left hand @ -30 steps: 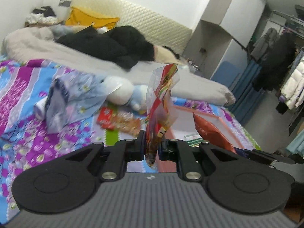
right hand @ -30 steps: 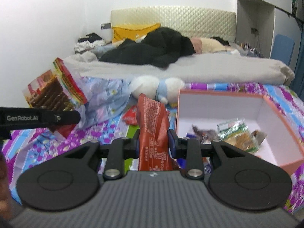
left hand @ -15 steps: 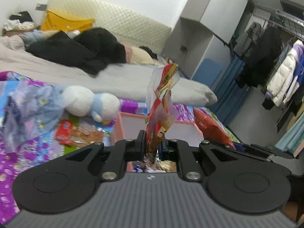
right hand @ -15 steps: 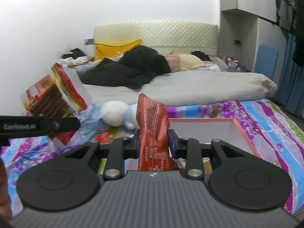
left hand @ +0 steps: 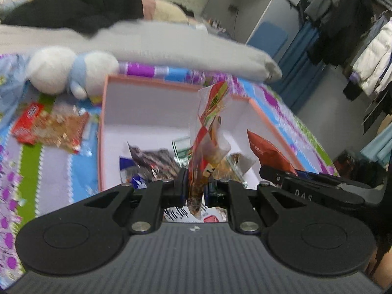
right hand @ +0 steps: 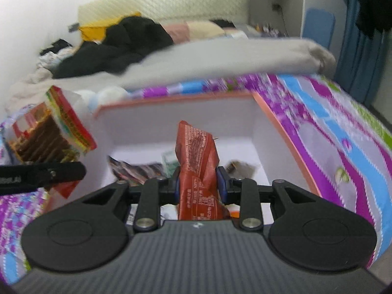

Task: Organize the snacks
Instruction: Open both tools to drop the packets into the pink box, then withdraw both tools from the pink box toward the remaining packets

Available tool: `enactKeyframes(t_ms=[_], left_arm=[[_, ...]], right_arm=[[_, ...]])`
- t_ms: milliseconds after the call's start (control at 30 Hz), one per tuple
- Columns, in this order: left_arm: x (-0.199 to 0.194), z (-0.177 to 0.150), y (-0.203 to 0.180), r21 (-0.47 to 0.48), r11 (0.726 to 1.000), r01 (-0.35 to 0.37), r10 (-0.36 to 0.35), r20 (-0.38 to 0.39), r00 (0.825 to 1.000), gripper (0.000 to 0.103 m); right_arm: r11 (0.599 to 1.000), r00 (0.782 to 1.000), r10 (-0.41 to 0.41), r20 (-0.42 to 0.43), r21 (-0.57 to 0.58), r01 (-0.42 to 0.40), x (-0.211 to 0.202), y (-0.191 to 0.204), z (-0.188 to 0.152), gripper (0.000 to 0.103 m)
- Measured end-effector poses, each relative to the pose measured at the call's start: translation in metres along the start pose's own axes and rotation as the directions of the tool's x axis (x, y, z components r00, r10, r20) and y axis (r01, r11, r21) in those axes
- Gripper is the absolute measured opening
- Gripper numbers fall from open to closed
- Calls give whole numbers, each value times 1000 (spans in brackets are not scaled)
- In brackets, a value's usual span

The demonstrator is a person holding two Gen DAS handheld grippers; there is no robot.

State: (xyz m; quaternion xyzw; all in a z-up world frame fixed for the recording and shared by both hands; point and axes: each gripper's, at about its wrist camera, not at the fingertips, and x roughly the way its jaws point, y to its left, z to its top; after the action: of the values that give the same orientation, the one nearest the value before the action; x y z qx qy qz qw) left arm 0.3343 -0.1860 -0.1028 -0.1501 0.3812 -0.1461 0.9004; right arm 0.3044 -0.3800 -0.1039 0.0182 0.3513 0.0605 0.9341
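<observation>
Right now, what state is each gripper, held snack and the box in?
left gripper: shut on clear snack bag, over the box
clear snack bag: held upright by its bottom edge
right gripper: shut on orange-red packet
orange-red packet: held upright, crumpled
pink-rimmed box: open, several snacks inside
loose red snack pack: lying on the bedspread, outside the box

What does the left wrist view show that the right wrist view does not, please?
Only the left wrist view shows the loose snack packets lying on the bedspread beside the box, and the hanging coats. Only the right wrist view shows the yellow pillow. Both show the pink-rimmed box, the clear-and-red snack bag and the orange-red snack bag.
</observation>
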Motion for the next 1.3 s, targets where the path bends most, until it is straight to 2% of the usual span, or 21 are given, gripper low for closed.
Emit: enactKeyframes(t_ms=[200,267,300,333,400,767,1000,1300], left_arm=[[23,-6,3,18,1000,-11,11,-46,999,18],[24,-6,5,22,999,-32,33,-42,999,34],[22,-5,6,18,999,-48,49,-37,998,59],[17,-6,6,15,998,-57,57,-30,998,72],[7,-4,7,23,999,-49,49,6,999,72],[-71,9,-8,95,993,-64,51,132,990,72],[-137,10,3,107,993,-41,14,242,970,72],[-197,-6,35,86,995,-46,16,323,946,72]], right_arm=[[999,998,0,-65,46,3,25,-21,-8,33],[998,996,6,-93,61,0,29,-25,-11,34],[998,995,9,-98,65,-2,29,-25,-13,40],[998,995,3,-99,69,4,29,-27,-13,51],[997,996,0,-90,77,7,26,-31,-12,60],[998,996,4,95,63,-10,-44,-5,14,59],[995,975,3,223,100,-26,-97,19,24,59],[997,954,27,300,64,-48,-137,60,15,59]])
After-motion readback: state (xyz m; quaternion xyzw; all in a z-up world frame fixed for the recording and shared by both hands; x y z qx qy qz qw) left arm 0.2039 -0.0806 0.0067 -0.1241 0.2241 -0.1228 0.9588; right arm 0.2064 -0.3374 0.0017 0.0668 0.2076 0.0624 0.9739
